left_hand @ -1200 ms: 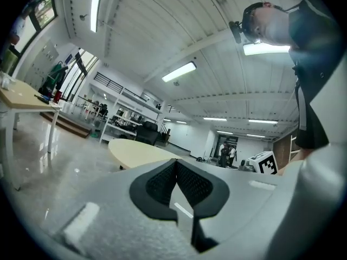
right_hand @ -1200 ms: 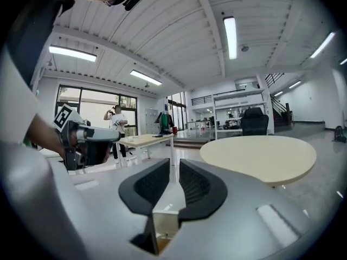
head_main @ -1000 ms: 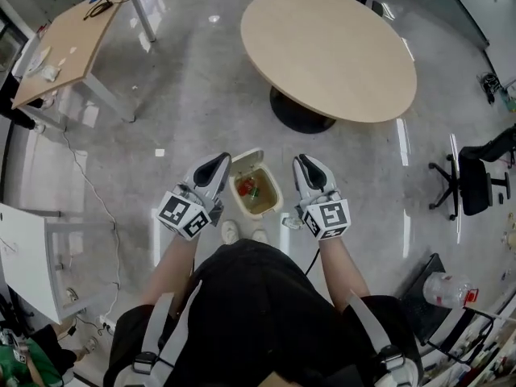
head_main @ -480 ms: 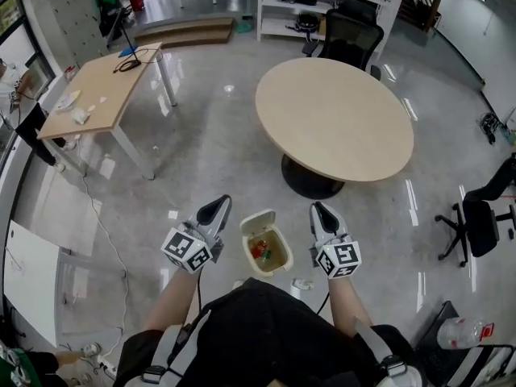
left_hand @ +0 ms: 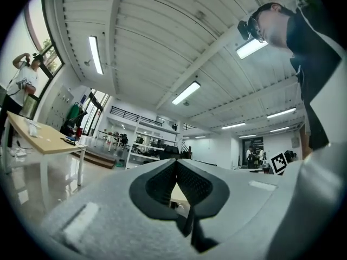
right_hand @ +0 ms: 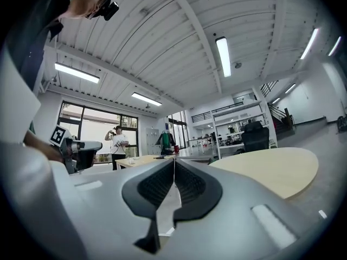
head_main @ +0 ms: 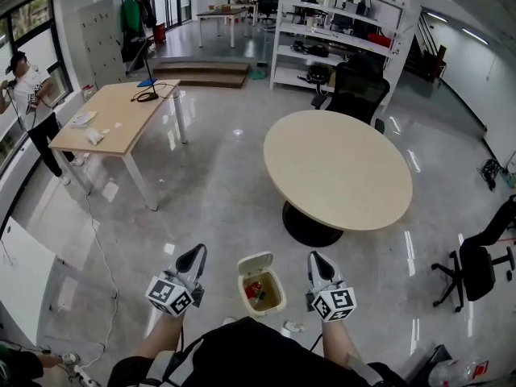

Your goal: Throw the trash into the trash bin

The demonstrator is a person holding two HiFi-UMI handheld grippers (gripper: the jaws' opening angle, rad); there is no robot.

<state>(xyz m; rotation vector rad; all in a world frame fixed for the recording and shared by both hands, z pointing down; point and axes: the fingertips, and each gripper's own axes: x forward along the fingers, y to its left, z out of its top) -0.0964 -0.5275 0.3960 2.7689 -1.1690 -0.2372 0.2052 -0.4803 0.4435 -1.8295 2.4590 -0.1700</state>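
A small cream trash bin [head_main: 260, 285] stands on the floor in front of me with its lid up. Red and green trash [head_main: 255, 290] lies inside it. My left gripper [head_main: 192, 258] hovers left of the bin and my right gripper [head_main: 315, 262] right of it, both pointing level, away from me. In the left gripper view the left gripper [left_hand: 174, 162] is shut and empty. In the right gripper view the right gripper [right_hand: 174, 161] has its jaws closing, tips meeting, nothing between them. A small pale scrap [head_main: 292, 326] lies on the floor by the bin's near right.
A round wooden table [head_main: 339, 172] on a black pedestal stands beyond the bin. A rectangular desk [head_main: 113, 115] is at the far left, with a person [head_main: 28, 95] beside it. An office chair [head_main: 476, 256] is at the right, shelving [head_main: 339, 22] at the back.
The head view has tipped up, so the bin now sits low in the picture. Both grippers have risen, and the left one has moved further left of the bin.
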